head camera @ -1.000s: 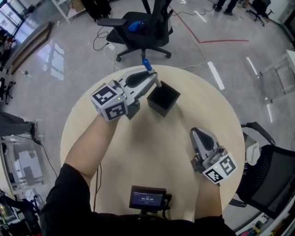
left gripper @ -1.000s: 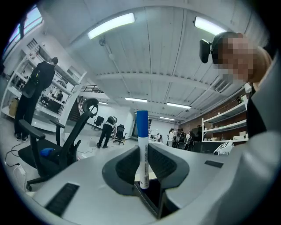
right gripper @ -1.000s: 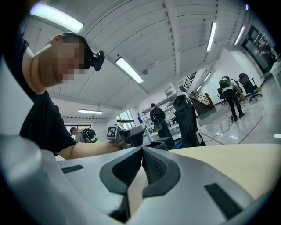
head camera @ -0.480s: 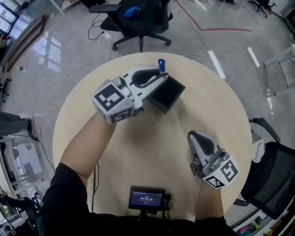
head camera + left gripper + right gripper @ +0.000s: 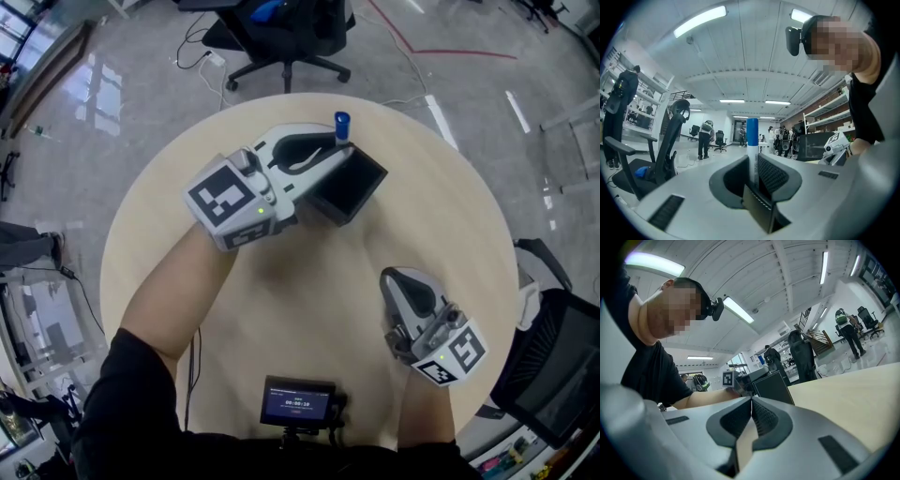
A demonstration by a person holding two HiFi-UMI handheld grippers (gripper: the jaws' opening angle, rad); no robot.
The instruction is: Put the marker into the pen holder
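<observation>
round table (image 5: 281, 309) bears pen holder (image 5: 353, 185), marker (image 5: 342, 125) beside, chair (image 5: 289, 37) beyond.

No legible text or numbers

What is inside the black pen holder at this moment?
Inside the pen holder, the visible part looks dark and empty. The left tongs cover its left edge and grip the marker upright there, so the marker's lower end is hidden.

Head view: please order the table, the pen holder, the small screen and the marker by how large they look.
1. table
2. pen holder and small screen: about alike; the screen is nearer, so unranked
3. marker, only its blue end showing
</observation>
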